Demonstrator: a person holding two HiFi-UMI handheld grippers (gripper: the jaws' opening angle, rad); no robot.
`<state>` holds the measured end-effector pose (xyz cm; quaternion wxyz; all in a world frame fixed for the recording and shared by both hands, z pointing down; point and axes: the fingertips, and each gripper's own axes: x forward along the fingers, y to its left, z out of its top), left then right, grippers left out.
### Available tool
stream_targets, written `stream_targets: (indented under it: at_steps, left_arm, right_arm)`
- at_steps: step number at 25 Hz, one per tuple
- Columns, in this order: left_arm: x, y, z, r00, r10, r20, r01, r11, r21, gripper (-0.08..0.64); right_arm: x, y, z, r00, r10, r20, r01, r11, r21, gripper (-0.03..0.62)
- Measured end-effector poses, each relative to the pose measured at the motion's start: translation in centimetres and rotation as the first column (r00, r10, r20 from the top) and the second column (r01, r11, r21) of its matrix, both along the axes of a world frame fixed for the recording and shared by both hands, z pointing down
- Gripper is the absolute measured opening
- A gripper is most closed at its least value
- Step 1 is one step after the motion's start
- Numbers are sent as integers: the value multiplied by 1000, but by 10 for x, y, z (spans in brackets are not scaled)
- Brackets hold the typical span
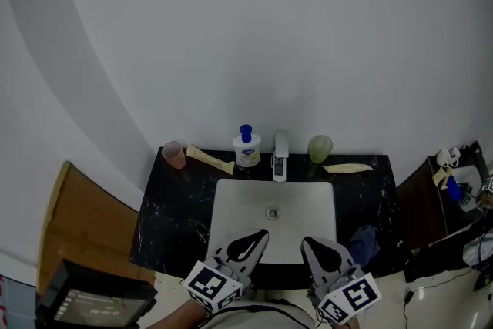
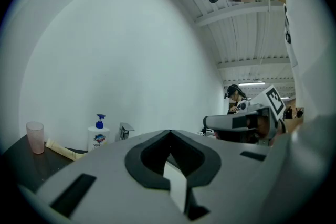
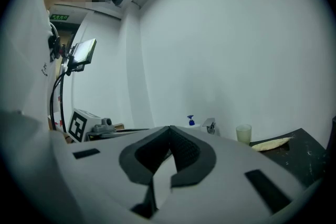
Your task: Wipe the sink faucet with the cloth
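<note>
The chrome faucet [image 1: 280, 158] stands at the back of a white sink [image 1: 231, 219] set in a black counter. A blue cloth [image 1: 365, 243] lies crumpled on the counter at the sink's front right corner. My left gripper [image 1: 262, 233] and right gripper [image 1: 306, 241] hover side by side over the sink's front edge, both shut and empty, pointing level toward the wall. The right one is just left of the cloth, not touching it. The faucet [image 2: 126, 131] shows far ahead in the left gripper view and again, as the faucet [image 3: 211, 125], in the right gripper view.
Along the back of the counter [image 1: 166, 231] stand a pink cup [image 1: 174, 155], a soap pump bottle [image 1: 246, 148] and a green cup [image 1: 320, 148], with a cream tube [image 1: 209, 159] left and another tube [image 1: 347, 168] right. A wooden board [image 1: 73, 219] and a screen [image 1: 92, 304] are at the left.
</note>
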<state>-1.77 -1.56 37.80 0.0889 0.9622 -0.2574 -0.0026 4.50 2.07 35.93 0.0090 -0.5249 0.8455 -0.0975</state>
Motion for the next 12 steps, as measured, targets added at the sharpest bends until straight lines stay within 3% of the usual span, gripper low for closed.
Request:
stream_targets:
  at_steps: [3,7,12]
  left_arm:
    - [16,-3,1,1000,19,1,-19,1000,-2,-3]
    - [53,5,7,993,114,2,-114,993,-12,-3]
    - [117,26,24,960,281,16,-280,959,-35,-3]
  right_arm:
    - [18,-3,1,1000,17,-5,-17,1000,0,5]
    - [54,6,12,994,109,2,-109,994,-22,5]
    - [114,35,35,964,268,0,-267,961,-77,5]
